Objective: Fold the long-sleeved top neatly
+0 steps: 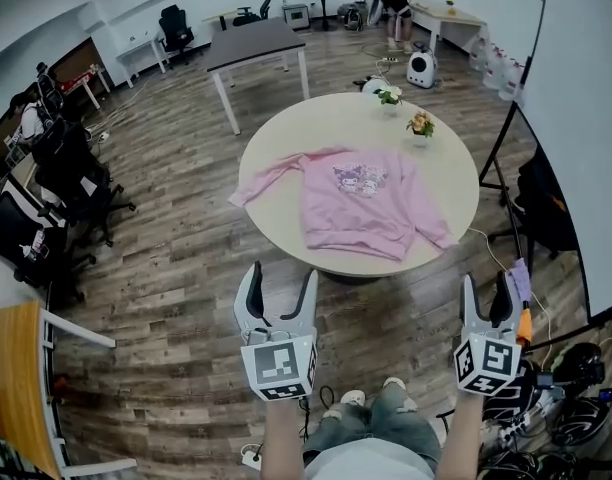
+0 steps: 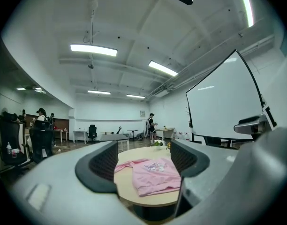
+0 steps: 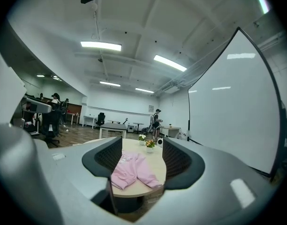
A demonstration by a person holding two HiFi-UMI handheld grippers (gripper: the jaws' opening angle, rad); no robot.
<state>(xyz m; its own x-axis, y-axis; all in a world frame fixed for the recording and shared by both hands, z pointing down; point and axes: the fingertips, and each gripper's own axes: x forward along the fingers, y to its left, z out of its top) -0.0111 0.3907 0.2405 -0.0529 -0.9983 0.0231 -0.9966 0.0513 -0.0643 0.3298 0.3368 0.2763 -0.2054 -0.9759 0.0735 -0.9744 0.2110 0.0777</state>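
Head view: soft pink top [image 1: 358, 205] on round table [image 1: 286, 138].

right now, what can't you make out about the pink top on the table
Chest print: too small in every view to read.
Right sleeve: left gripper view, behind a finger.
Left sleeve: right gripper view, behind a finger.
Underside of the pink top: pressed to the round table, all views.

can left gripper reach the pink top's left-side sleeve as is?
Probably not yet. The left gripper hangs open and empty over the floor, short of the table; the sleeve lies at the table's left rim. Nothing blocks the way, so a step forward should do.
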